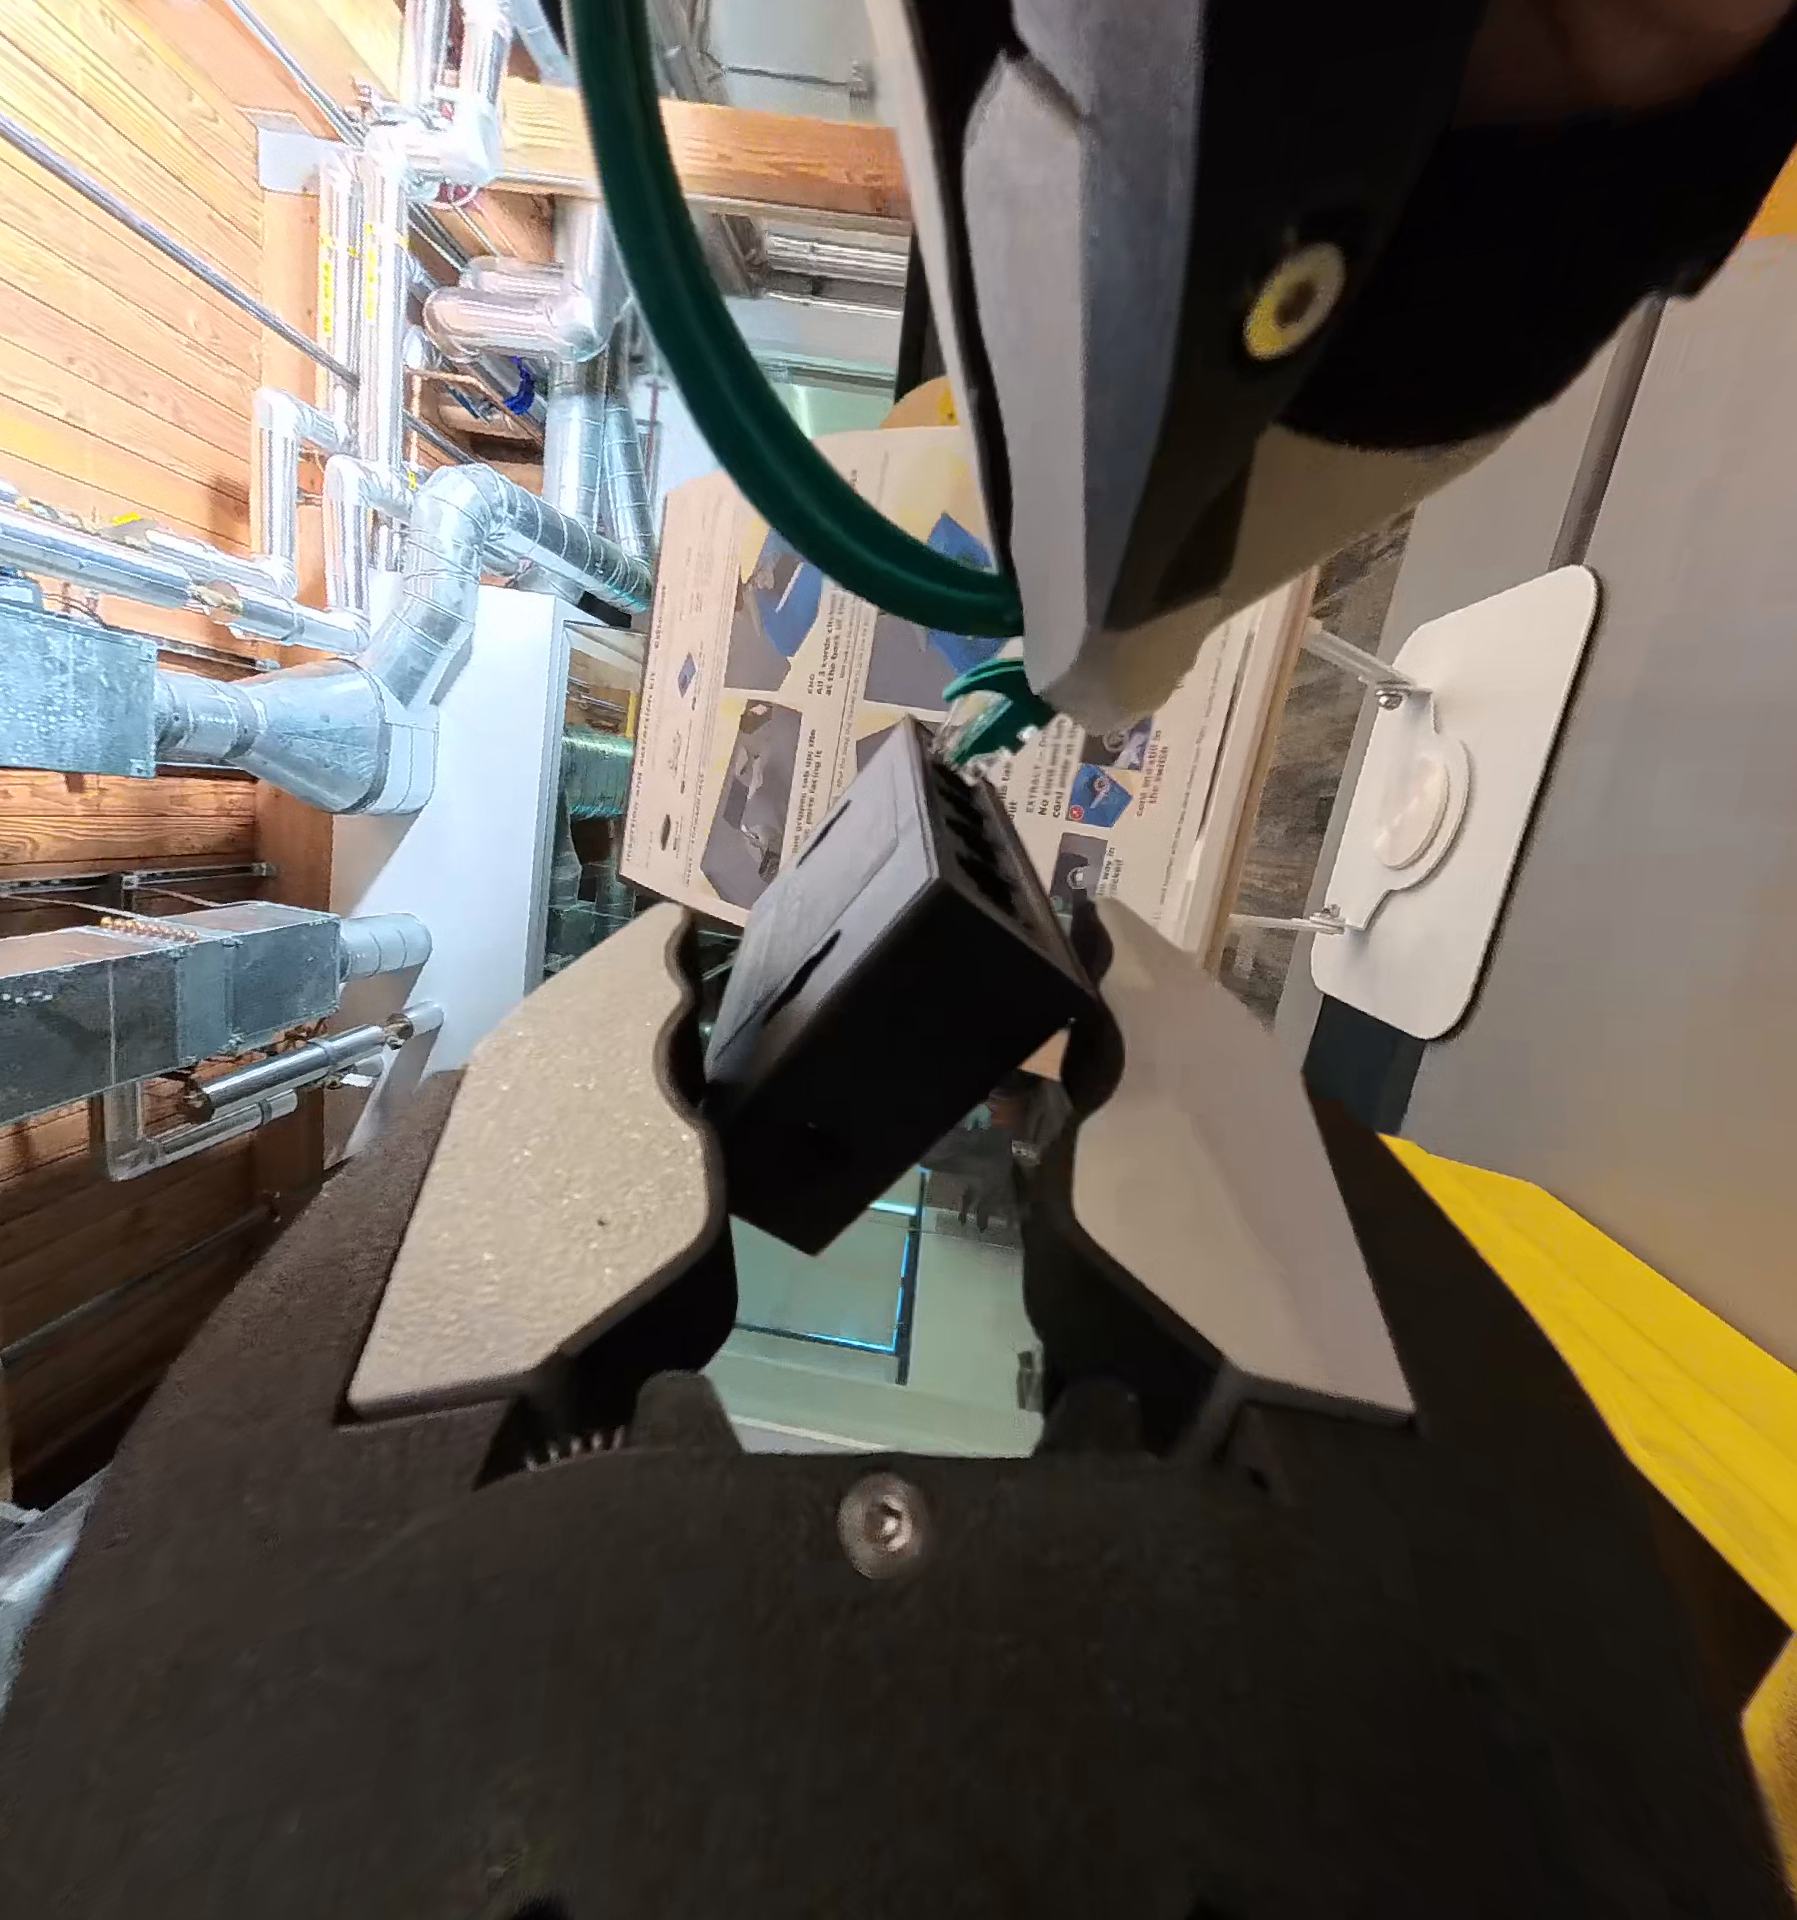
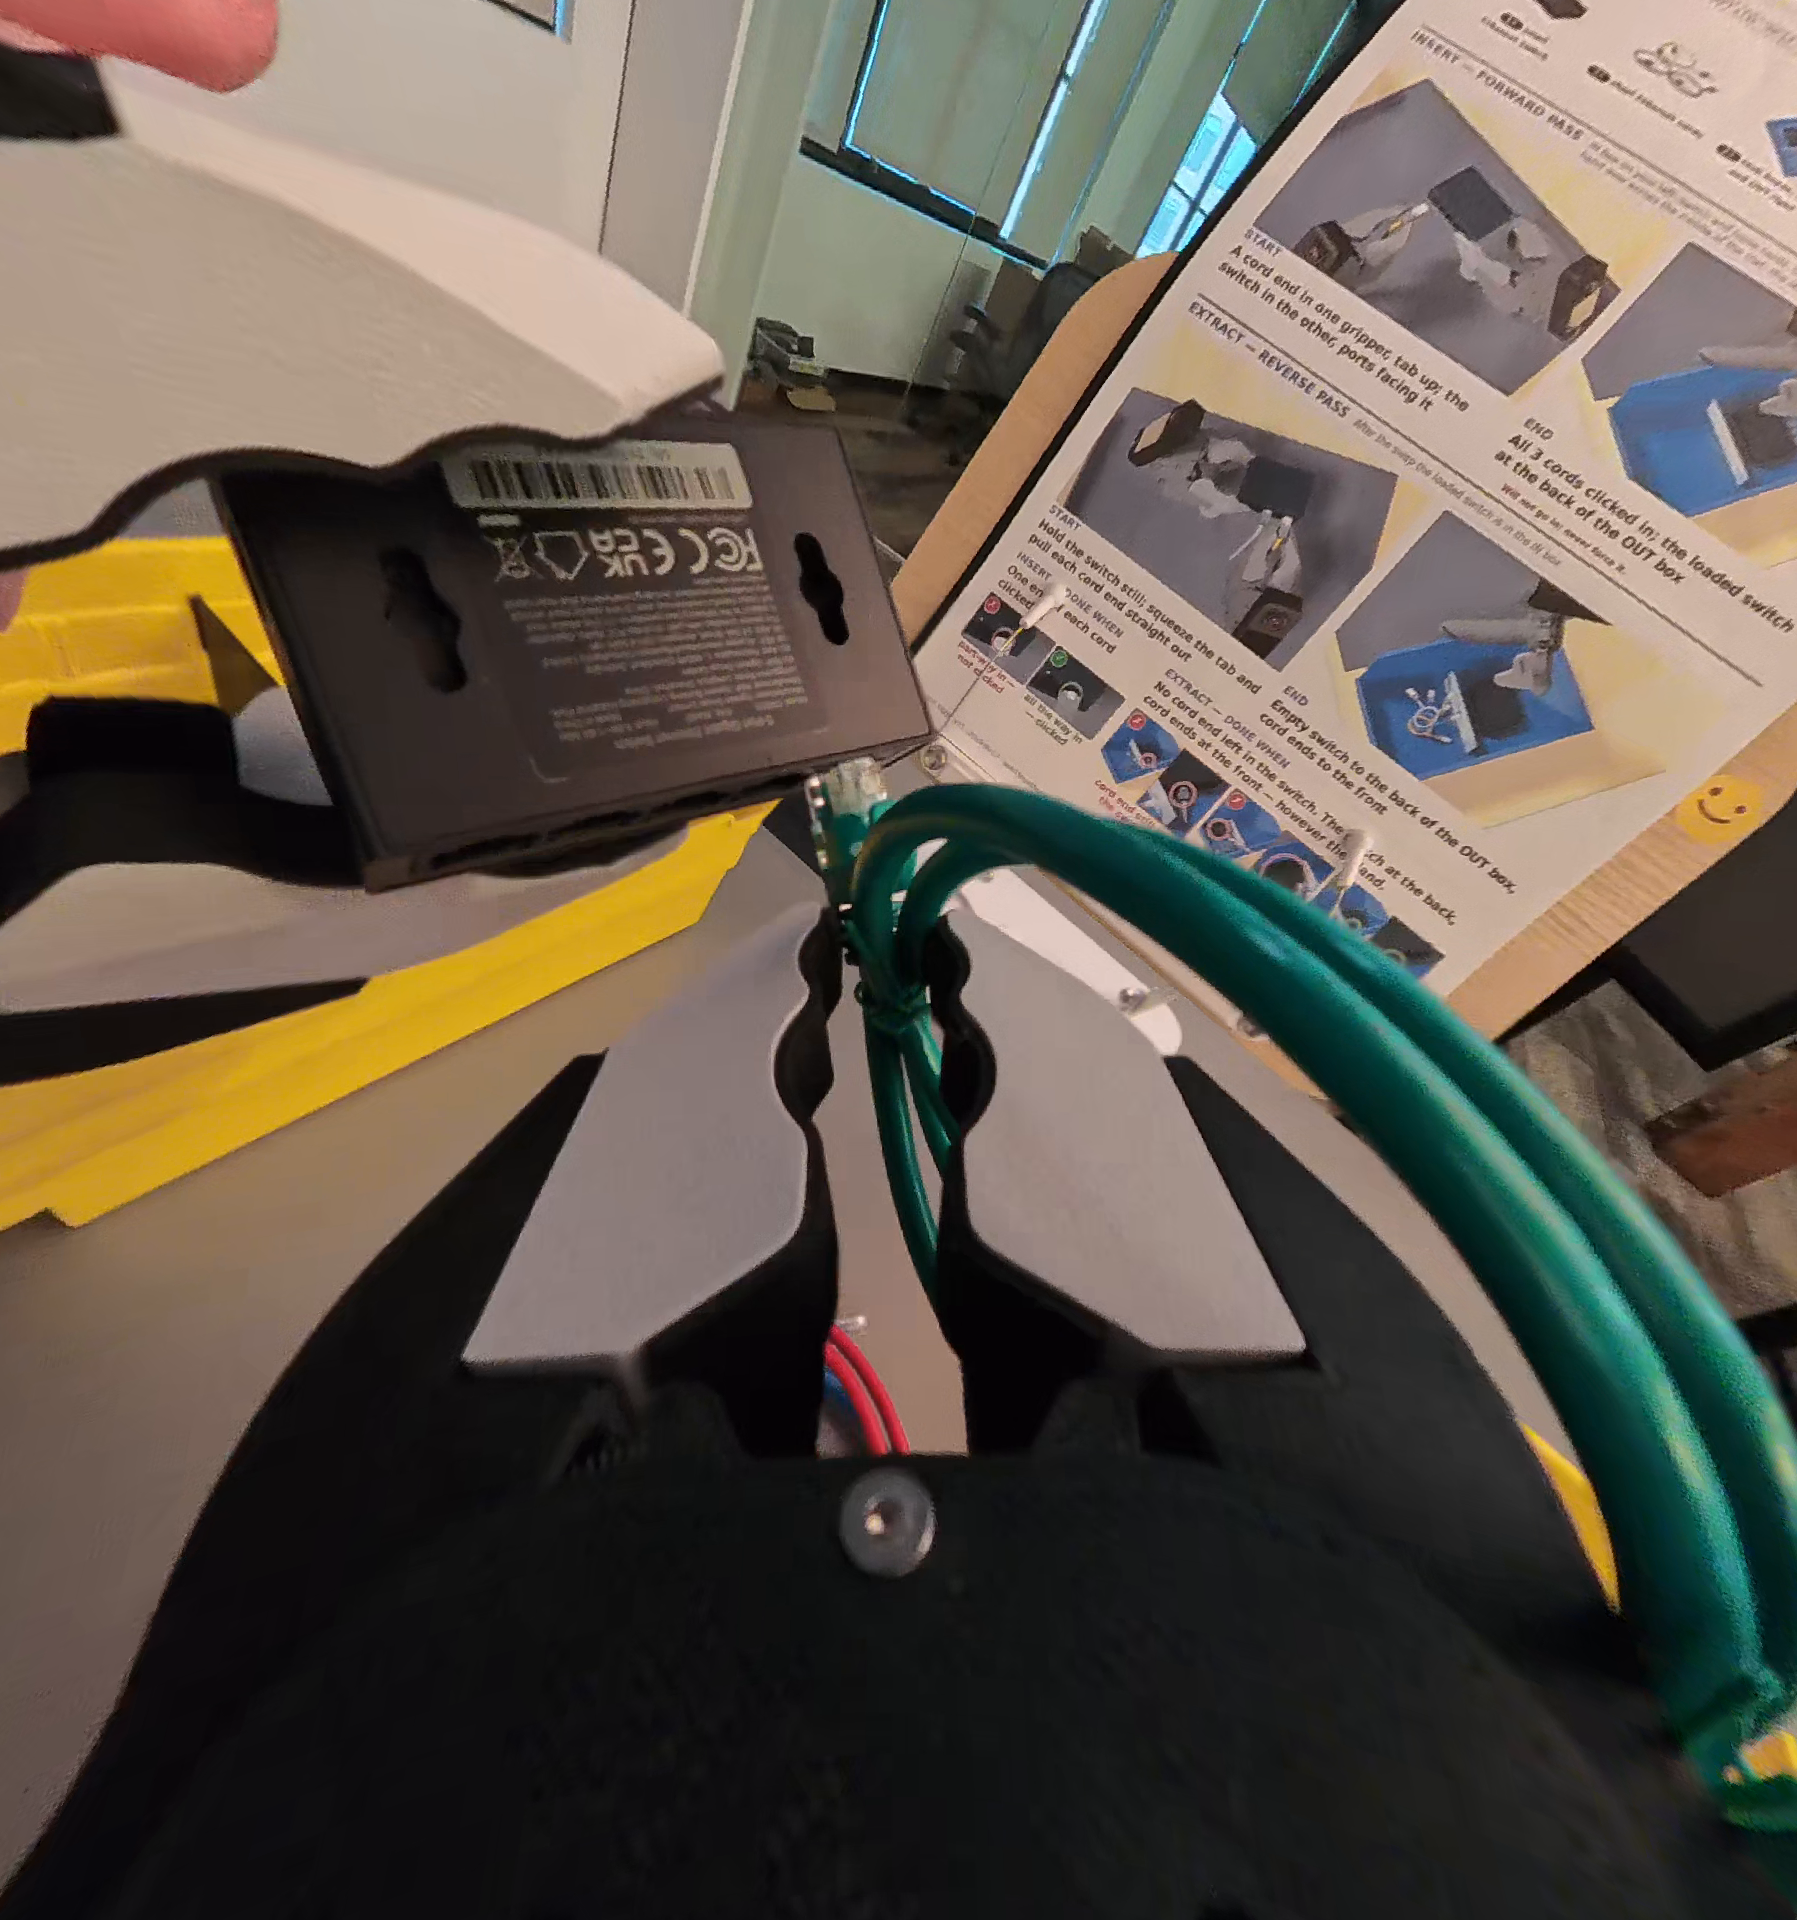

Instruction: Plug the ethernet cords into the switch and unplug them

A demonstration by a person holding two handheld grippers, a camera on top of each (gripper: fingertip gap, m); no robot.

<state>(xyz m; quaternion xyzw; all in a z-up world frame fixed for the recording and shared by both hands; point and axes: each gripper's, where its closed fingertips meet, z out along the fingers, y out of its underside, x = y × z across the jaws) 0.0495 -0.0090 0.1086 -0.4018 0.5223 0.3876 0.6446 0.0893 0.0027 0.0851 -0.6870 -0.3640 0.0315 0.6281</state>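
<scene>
The switch [image 1: 899,977] is a small black box, held up off the table and tilted, its row of ports [image 1: 982,842] facing the green cord's plug. Its underside [image 2: 582,644] carries a barcode sticker, printed marks and two keyhole slots. The green cord [image 2: 1393,1049] is bundled in a loop (tied near the plug end), arching up and back. Its clear plug [image 2: 840,795] sits just beside the ports, not yet in.

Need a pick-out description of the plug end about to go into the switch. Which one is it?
Start at the black switch clamped in the left gripper, in front of the instruction board. Beside its port edge sits the clear plug on the green cord pinched by the right gripper. The cord's other, yellow-tipped end hangs loose by the camera.
</scene>
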